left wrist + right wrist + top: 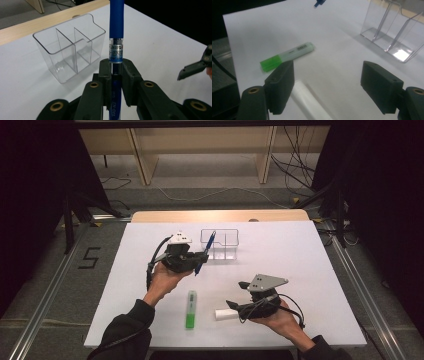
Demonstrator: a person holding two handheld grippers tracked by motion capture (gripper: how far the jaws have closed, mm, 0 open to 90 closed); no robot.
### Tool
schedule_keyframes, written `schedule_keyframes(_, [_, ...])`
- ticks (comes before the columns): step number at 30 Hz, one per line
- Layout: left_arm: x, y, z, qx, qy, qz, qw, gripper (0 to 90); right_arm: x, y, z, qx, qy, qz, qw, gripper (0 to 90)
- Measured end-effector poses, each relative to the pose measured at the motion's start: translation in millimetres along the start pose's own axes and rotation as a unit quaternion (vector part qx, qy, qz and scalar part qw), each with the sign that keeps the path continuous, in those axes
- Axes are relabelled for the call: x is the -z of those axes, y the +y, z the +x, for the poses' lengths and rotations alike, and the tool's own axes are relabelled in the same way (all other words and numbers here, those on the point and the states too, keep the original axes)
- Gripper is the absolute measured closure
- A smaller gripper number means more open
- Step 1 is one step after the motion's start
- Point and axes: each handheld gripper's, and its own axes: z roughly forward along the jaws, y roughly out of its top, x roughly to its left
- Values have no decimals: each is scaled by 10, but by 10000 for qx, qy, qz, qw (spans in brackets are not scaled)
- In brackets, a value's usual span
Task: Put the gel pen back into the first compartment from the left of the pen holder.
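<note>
The left gripper (116, 68) is clamped tight on a blue pen (116, 32), pads on the barrel just below the printed band, pen standing near upright w/ a slight lean – in the high view it sits just beside the near-left corner of the clear organizer (220, 244), not yet over it. The step in hand looks like dropping the pen into one of the organizer's three slots (67, 47). To do it well: lift enough that the lower tip clears the organizer's rim, carry it over one slot – the nearest end slot is probably the easy pick – and centre the tip between the dividers before lowering. Keep the barrel as vertical as poss.; a tilted pen can catch a divider or tip the light plastic box. Don't let go until the tip is well inside the walls. The right gripper (327, 87) is spread wide w/ nothing between its jaws, hovering near the front of the table, well apart from the organizer; a white tube (308, 100) lies just under its left jaw and a green highlighter (287, 56) lies beyond that, also well short of the organizer. Best to keep the right gripper back there so it doesn't crowd the organizer – or, if the box slides, it could steady a wall.
</note>
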Motion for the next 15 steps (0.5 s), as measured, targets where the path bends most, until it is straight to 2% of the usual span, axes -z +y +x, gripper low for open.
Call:
schedule_keyframes(2, [-8,23,17,45,69,-98,9999,790,16,-27,-23,-240,81,-40,9997,264])
schedule_keyframes(7, [-43,101,92,135,209,-261,9993,790,49,-63,-53,-515,240,-125,9983,245])
schedule_keyframes(15, [-150,237,233,261,403,-485,9977,790,38,-93,-42,-540,311,-91,9980,247])
